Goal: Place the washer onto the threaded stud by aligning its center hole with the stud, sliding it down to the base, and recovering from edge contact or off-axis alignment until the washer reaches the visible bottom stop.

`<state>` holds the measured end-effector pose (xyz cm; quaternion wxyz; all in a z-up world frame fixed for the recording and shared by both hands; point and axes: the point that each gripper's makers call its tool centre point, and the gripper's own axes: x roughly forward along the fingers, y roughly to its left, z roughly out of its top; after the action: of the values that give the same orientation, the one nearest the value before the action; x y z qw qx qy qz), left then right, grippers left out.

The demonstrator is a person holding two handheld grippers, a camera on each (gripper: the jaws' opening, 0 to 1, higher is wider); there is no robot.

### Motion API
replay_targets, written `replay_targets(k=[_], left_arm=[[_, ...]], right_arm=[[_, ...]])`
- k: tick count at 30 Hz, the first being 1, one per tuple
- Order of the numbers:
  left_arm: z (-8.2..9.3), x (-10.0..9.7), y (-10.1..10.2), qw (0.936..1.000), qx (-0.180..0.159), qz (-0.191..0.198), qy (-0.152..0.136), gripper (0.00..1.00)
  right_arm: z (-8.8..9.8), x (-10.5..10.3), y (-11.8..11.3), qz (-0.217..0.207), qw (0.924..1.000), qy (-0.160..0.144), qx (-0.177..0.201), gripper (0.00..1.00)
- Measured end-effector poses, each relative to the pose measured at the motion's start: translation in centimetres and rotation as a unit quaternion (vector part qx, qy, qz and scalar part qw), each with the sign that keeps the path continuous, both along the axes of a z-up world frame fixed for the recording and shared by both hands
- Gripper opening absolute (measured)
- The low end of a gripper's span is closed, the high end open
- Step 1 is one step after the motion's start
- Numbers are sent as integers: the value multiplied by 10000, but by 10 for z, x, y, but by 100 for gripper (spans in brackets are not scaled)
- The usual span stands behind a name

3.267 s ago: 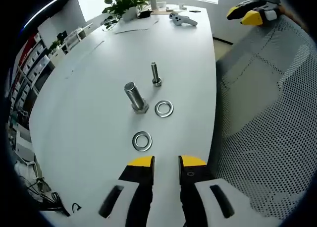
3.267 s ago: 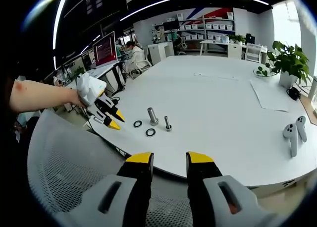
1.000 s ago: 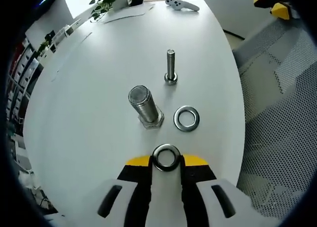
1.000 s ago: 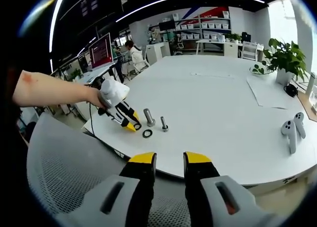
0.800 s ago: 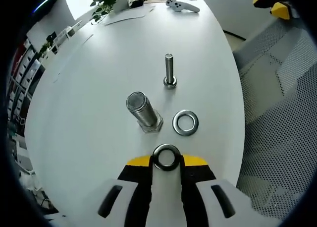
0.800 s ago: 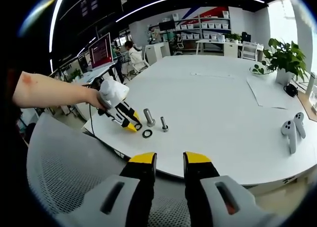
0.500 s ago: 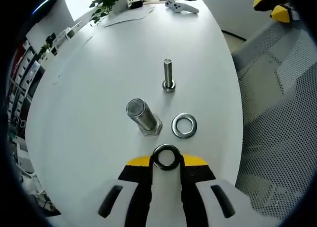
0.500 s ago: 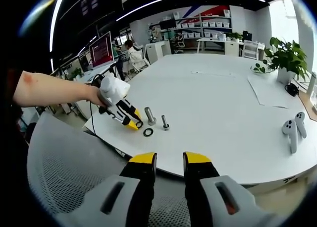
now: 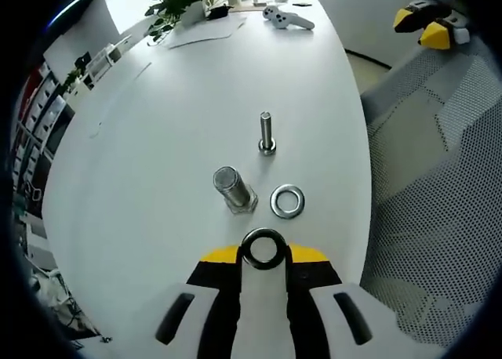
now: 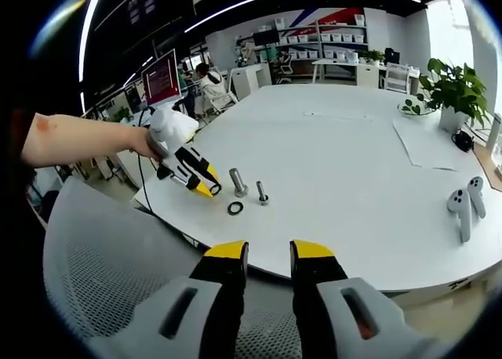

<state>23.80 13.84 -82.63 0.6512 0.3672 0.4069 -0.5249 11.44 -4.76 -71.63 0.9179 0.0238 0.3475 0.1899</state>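
An open office with shelving and monitors surrounds a long white desk (image 9: 157,139), and a grey mesh chair back (image 9: 423,218) stands along the desk's near edge.

In the left gripper view, the left gripper (image 9: 263,254) has its yellow-tipped jaws clamped on a washer (image 9: 263,248), pinched by its rim so the centre hole stays free for threading. Ahead, near the desk's near edge, stand a thick bolt (image 9: 233,190) on its hex head and, beyond it, a slimmer threaded stud (image 9: 267,132); both point upward, ready to take a washer. A second washer (image 9: 287,201) lies flat just beside the thick bolt. The held washer hangs short of either shaft, so alignment seems the step in hand.

In the right gripper view, the right gripper (image 10: 263,257) hovers over the chair back, well apart from the work, its jaws slightly apart and holding nothing, probably kept in reserve.
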Motion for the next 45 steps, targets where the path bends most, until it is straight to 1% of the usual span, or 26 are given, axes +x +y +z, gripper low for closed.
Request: replay_targets(k=[6, 10, 12, 16, 19, 25, 31, 33, 38, 45], left_arm=[[14, -1, -5, 9999, -66, -73, -116, 19], [24, -1, -10, 9998, -136, -74, -126, 19], [28, 1, -11, 9995, -82, -179, -233, 19], [38, 4, -17, 9994, -159, -186, -246, 19], [42, 8, -22, 9991, -167, -225, -318, 19], [45, 14, -29, 9989, -157, -233, -384, 19], [44, 21, -36, 9987, -66, -290, -403, 19], [43, 23, -38, 9989, -32, -256, -389, 19], [40, 27, -41, 9990, 29, -264, -346, 19], [30, 31, -44, 9988, 207, -325, -297, 19]], right_arm=[[0, 0, 0, -2, 10000, -12, 4, 24], [1, 0, 0, -1, 10000, -26, 10, 24], [1, 1, 0, -8, 10000, -36, 15, 24], [1, 1, 0, -12, 10000, -45, 27, 24], [2, 0, 1, -16, 10000, -53, 37, 24], [2, 0, 2, -2, 10000, -57, 66, 24], [2, 0, 1, -7, 9999, -65, 76, 24], [2, 0, 1, -10, 9999, -67, 82, 24], [3, 0, 1, -37, 9999, -73, 117, 24], [2, 1, 0, -53, 9999, -62, 98, 24]])
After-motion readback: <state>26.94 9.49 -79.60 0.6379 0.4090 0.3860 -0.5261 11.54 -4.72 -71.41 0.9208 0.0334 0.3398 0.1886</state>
